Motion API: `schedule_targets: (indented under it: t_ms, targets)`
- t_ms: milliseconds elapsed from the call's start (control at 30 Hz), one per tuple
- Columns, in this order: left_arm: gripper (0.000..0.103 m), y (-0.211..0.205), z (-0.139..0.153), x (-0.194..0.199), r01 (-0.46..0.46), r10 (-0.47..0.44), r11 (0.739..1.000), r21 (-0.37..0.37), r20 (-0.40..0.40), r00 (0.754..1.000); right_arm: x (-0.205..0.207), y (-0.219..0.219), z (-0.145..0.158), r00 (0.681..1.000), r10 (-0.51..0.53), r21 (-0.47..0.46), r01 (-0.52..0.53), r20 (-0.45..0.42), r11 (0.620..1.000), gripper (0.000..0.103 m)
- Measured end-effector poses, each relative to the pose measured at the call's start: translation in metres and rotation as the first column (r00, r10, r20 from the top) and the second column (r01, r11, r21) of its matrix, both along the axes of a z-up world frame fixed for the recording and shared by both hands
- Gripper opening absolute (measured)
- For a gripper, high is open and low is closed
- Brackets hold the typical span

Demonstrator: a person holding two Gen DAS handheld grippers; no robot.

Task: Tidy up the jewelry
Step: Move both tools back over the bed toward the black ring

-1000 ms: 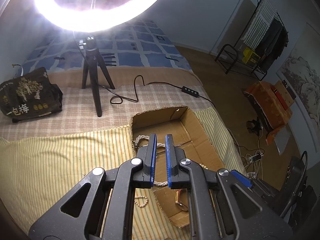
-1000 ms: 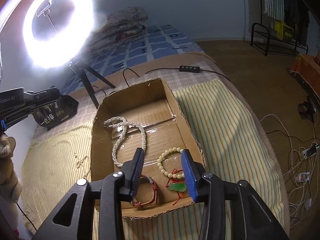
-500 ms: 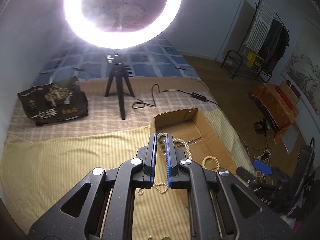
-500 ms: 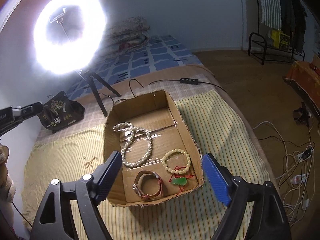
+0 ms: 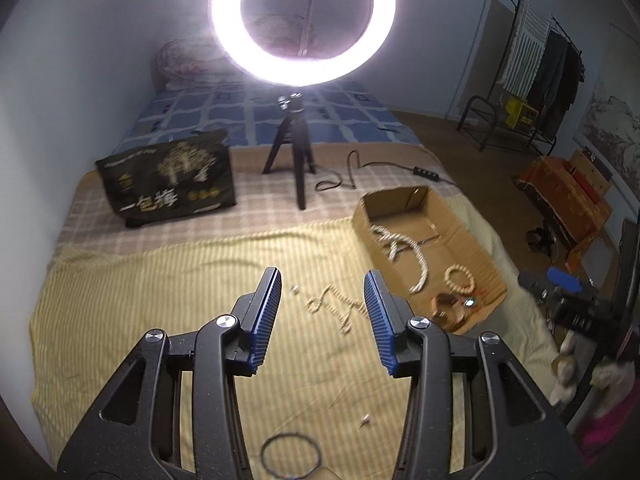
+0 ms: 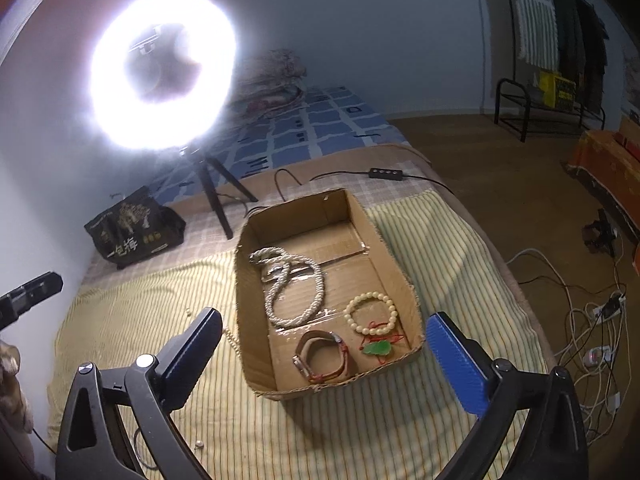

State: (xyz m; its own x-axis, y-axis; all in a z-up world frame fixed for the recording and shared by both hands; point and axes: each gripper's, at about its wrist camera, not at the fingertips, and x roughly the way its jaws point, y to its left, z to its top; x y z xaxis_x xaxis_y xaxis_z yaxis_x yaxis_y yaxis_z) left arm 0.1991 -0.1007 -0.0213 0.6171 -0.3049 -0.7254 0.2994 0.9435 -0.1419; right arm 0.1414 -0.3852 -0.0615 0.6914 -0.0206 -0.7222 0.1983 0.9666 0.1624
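Jewelry sorting: partly complete
Cardboard box (image 6: pixel 404 280) holds four pieces; bead chain (image 5: pixel 336 306) and black ring (image 5: pixel 291 455) remain outside. Left gripper (image 5: pixel 322 316) and right gripper (image 6: pixel 324 344) spreading, empty.

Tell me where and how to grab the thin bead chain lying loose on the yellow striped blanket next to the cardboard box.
Probably best to pinch the thin bead chain at its bunched middle, where the strand doubles over itself, coming straight down from above. It lies flat and slack on the striped blanket, so no side offers an edge. The left gripper is above it, jaws opening with nothing between them. Keep clear of the cardboard box wall beside it.
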Motion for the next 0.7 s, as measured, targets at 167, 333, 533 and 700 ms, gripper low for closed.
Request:
schedule_targets:
  t_ms: [167,333,533,700]
  targets:
    - [0.044,0.026,-0.017,-0.024,-0.009,0.009,1.000,0.007,-0.016,1.000,-0.011,0.022,-0.001,0.997,0.066,-0.051,-0.065,0.033,0.997,0.103]
    - [0.044,0.051,-0.044,-0.041,-0.014,0.015,1.000,0.004,-0.071,0.997,-0.028,0.047,-0.011,0.988,0.151,-0.090,-0.147,0.040,0.985,0.103]
    - [0.044,0.066,-0.079,-0.053,-0.004,0.005,1.000,0.005,-0.153,0.988,-0.044,0.075,-0.029,0.969,0.246,-0.101,-0.244,0.011,0.965,0.098]
    - [0.043,0.070,-0.108,-0.066,0.027,-0.026,1.000,0.001,-0.215,0.976,-0.054,0.098,-0.052,0.942,0.332,-0.076,-0.334,-0.038,0.939,0.087]
